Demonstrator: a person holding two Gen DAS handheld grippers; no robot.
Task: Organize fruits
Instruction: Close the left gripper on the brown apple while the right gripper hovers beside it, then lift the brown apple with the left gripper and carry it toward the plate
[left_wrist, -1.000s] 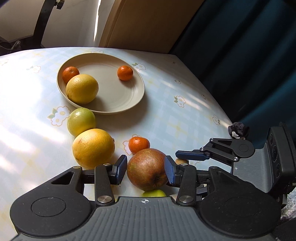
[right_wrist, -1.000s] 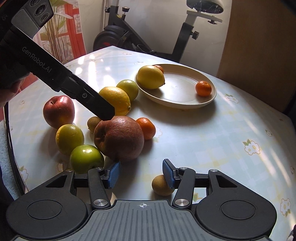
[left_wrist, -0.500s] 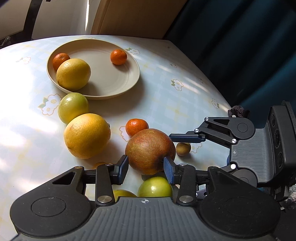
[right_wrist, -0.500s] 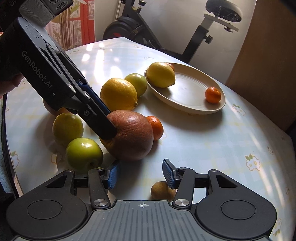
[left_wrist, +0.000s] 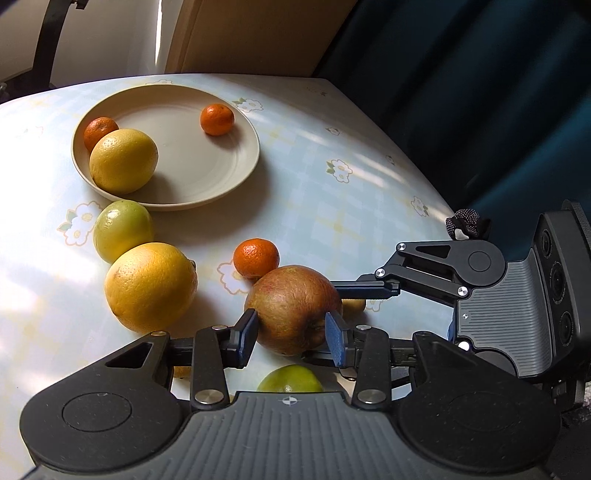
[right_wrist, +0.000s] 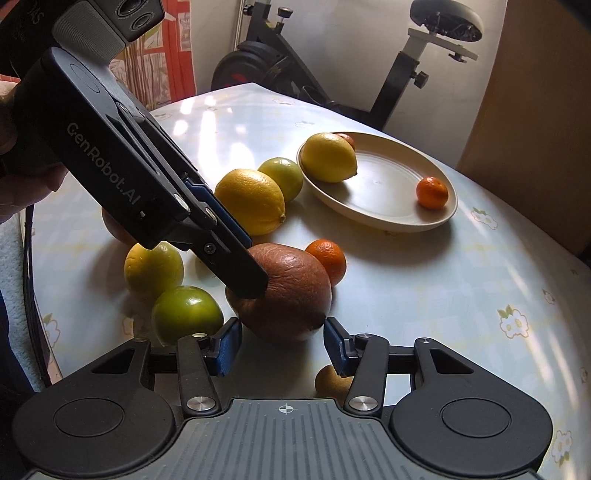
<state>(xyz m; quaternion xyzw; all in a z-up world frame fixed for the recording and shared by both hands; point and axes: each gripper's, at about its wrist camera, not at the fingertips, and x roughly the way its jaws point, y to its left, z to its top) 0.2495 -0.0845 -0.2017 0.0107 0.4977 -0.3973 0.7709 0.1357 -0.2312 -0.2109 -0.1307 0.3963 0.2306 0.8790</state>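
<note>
Fingers (left_wrist: 246, 334) over floral-clothed table (left_wrist: 332, 206)

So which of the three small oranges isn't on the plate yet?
The small orange lying on the tablecloth, touching the big brown fruit. The other two sit on the beige plate.

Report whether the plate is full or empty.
Partly filled: the plate holds one lemon and two mandarins, much bare surface left.

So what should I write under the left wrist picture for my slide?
Left gripper closing around a brown apple, right gripper beside it, plate of citrus behind.
</note>
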